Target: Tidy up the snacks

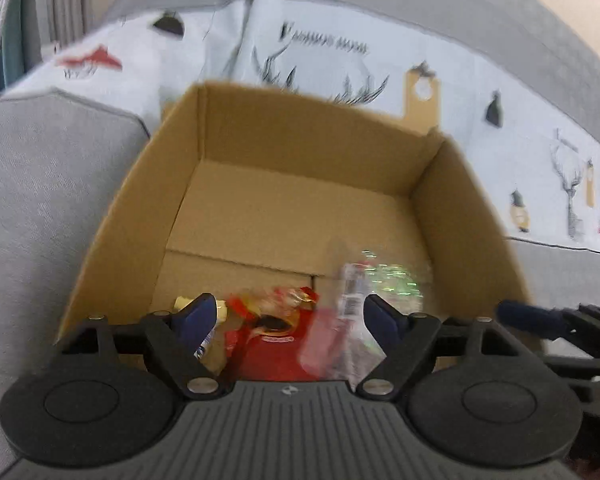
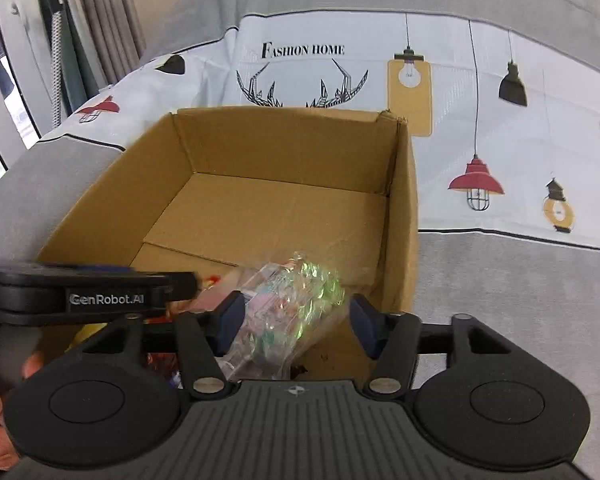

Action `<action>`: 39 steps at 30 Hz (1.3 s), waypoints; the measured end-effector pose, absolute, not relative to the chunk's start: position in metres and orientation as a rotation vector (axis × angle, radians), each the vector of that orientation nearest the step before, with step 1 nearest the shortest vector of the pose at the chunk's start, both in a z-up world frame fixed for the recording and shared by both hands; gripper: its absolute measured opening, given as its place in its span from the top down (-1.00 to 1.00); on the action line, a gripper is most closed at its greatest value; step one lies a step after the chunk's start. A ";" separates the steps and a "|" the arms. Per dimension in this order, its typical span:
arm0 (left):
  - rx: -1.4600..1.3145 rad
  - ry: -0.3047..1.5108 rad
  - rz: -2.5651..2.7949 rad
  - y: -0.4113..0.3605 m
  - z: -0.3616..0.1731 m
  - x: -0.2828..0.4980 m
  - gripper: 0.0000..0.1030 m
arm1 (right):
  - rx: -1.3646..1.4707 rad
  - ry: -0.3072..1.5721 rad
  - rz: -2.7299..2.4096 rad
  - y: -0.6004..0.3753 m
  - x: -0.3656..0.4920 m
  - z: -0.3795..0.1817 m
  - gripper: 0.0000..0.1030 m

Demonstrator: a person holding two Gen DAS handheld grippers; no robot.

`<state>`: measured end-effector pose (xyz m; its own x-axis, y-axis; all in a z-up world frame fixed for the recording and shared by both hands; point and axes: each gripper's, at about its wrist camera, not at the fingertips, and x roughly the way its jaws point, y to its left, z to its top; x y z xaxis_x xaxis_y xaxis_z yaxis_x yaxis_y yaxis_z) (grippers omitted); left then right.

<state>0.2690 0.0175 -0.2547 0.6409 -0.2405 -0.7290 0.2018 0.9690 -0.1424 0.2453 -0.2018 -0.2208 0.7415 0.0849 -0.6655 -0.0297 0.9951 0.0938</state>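
An open cardboard box (image 1: 112, 216) stands on a grey sofa; it also shows in the right wrist view (image 2: 400, 208). My left gripper (image 1: 286, 320) is open over the box's near edge, above a red snack packet (image 1: 274, 344). A clear bag of green-flecked snacks (image 1: 380, 284) lies blurred beside it. In the right wrist view my right gripper (image 2: 296, 320) is open, its fingers either side of that clear iridescent bag (image 2: 292, 304), which sits loose between them. The left gripper's body (image 2: 80, 296) crosses at the left.
A white printed cover (image 2: 480, 120) with lamps and antlers drapes the sofa back behind the box. Grey sofa cushion (image 2: 520, 300) lies to the right, the armrest (image 1: 40, 200) to the left. Curtains (image 2: 100, 20) hang at the far left.
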 end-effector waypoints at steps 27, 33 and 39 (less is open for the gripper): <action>0.019 0.736 -0.176 -0.015 -0.056 -0.005 -1.00 | 0.100 0.676 -0.013 -0.176 -0.009 -0.051 -0.98; 0.138 0.668 -0.109 -0.040 -0.024 -0.025 -1.00 | 0.172 0.633 -0.025 -0.191 -0.028 -0.037 -0.99; 0.178 0.650 -0.065 -0.048 -0.004 -0.036 -1.00 | 0.208 0.608 -0.012 -0.197 -0.039 -0.020 -0.99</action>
<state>-0.0364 -0.0480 -0.0040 0.7948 -0.0049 -0.6068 0.1160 0.9828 0.1440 -0.0393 -0.1971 -0.0199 0.8212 0.0504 -0.5685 0.0720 0.9790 0.1907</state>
